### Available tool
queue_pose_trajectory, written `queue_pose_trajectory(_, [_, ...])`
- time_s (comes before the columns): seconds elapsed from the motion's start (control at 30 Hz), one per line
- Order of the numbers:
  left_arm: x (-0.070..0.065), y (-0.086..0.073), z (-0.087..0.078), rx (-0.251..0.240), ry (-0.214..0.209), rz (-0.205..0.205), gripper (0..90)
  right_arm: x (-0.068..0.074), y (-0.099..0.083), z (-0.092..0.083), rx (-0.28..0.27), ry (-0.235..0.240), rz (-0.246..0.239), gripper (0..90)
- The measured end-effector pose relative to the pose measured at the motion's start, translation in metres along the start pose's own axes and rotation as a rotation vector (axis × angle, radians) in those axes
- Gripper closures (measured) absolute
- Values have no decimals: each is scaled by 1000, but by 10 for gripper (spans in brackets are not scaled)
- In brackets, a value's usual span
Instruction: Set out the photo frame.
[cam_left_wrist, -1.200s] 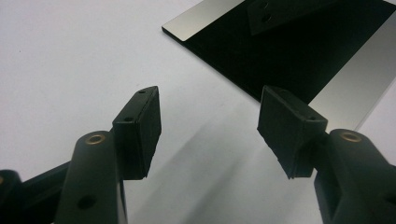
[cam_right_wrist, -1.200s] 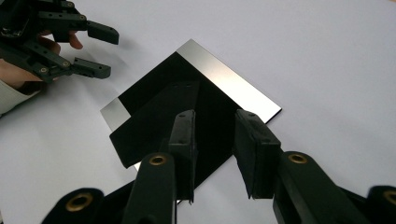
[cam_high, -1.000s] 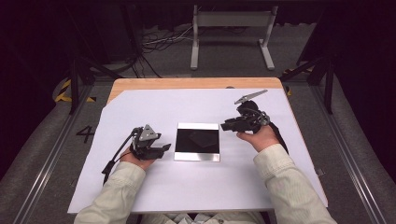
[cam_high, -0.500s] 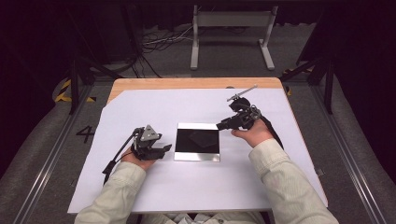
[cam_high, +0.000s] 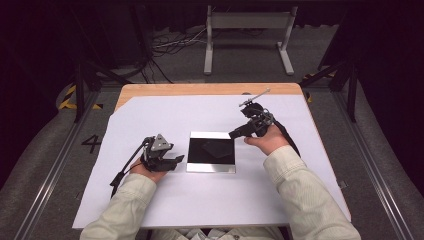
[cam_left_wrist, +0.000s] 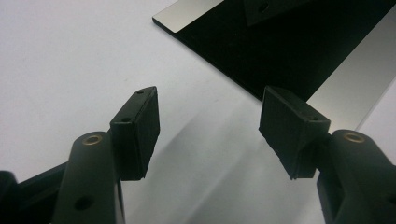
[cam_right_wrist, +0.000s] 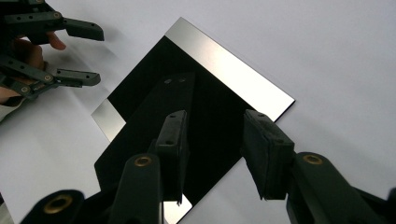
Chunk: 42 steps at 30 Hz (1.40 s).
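A square black glossy plate (cam_high: 211, 152) with silver bands along two opposite edges lies flat on the white sheet (cam_high: 165, 120). My left gripper (cam_high: 177, 160) rests on the sheet just left of the plate, open and holding nothing. In the left gripper view its jaws (cam_left_wrist: 210, 135) point at the plate's corner (cam_left_wrist: 289, 51). My right gripper (cam_high: 234, 134) hovers over the plate's far right corner. Its jaws (cam_right_wrist: 217, 154) have just been opening and stand apart above the plate (cam_right_wrist: 210, 93), gripping nothing. The left gripper (cam_right_wrist: 88, 51) also shows beyond the plate.
The white sheet covers most of a wooden table (cam_high: 200, 89), whose bare strip runs along the far edge. Beyond it, a metal stand (cam_high: 247, 37) and cables (cam_high: 170, 45) are on the floor. Rails run along both sides of the table.
My right hand has moved left toward the plate's far right corner and its jaws have widened. The left hand and the plate have stayed put.
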<state>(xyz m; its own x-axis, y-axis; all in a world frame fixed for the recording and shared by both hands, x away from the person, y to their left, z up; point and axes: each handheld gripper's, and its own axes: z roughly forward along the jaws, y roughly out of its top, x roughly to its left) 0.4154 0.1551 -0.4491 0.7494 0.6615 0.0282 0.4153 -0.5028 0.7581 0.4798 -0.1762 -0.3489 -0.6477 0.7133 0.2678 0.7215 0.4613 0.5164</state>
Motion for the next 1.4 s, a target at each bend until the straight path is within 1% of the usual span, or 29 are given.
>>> queue_pose_trajectory(0.03, [0, 0, 0, 0, 0, 0, 385, -1, 0, 1, 4, 1, 1, 591])
queue_pose_trajectory(0.17, [0, 0, 0, 1, 0, 1, 385, -2, 1, 4, 23, 13, 34, 583])
queue_pose_trajectory(0.2, [0, 0, 0, 1, 0, 1, 385, -2, 1, 4, 23, 13, 34, 583])
queue_pose_trajectory(0.33, [0, 0, 0, 2, 0, 2, 384, -2, 2, 7, 45, 24, 61, 572])
queue_pose_trajectory(0.4, [0, 0, 0, 2, 0, 2, 384, -3, 1, 8, 51, 35, 78, 561])
queue_pose_trajectory(0.5, [0, 0, 0, 3, -1, 2, 384, -3, 0, 11, 61, 67, 118, 546])
queue_pose_trajectory(0.6, [-1, 0, 1, 2, -2, 5, 384, -4, 0, 14, 75, 81, 148, 538])
queue_pose_trajectory(0.67, [-1, 0, 1, 3, -2, 5, 384, -6, 0, 16, 77, 92, 154, 529])
queue_pose_trajectory(0.7, [-1, 0, 1, 3, -1, 5, 384, -6, -1, 17, 78, 106, 163, 527])
queue_pose_trajectory(0.73, [-1, 0, 1, 3, -1, 6, 383, -6, -1, 17, 84, 110, 184, 524])
queue_pose_trajectory(0.77, [-1, 0, 1, 3, -1, 6, 383, -6, -1, 18, 81, 117, 184, 521])
queue_pose_trajectory(0.83, [-1, 0, 1, 4, 0, 7, 384, -7, -2, 19, 91, 129, 200, 514])
queue_pose_trajectory(0.97, [-1, 0, 1, 6, 1, 9, 383, -7, -3, 23, 92, 137, 198, 495])
queue_pose_trajectory(1.0, [-1, 0, 1, 7, 2, 9, 383, -6, -3, 25, 104, 142, 206, 492])
queue_pose_trajectory(1.1, [-1, 0, 1, 7, 4, 12, 383, -6, -4, 26, 106, 146, 209, 490])
queue_pose_trajectory(1.13, [-1, 0, 1, 7, 4, 12, 383, -6, -4, 28, 108, 155, 210, 487])
queue_pose_trajectory(1.2, [-1, 0, 1, 7, 2, 12, 383, -6, -5, 29, 105, 159, 209, 486])
queue_pose_trajectory(1.3, [-1, 0, 1, 7, 5, 16, 383, -4, -5, 32, 116, 174, 223, 475])
queue_pose_trajectory(1.4, [-1, 0, 1, 7, 5, 16, 382, -3, -5, 33, 119, 187, 216, 471])
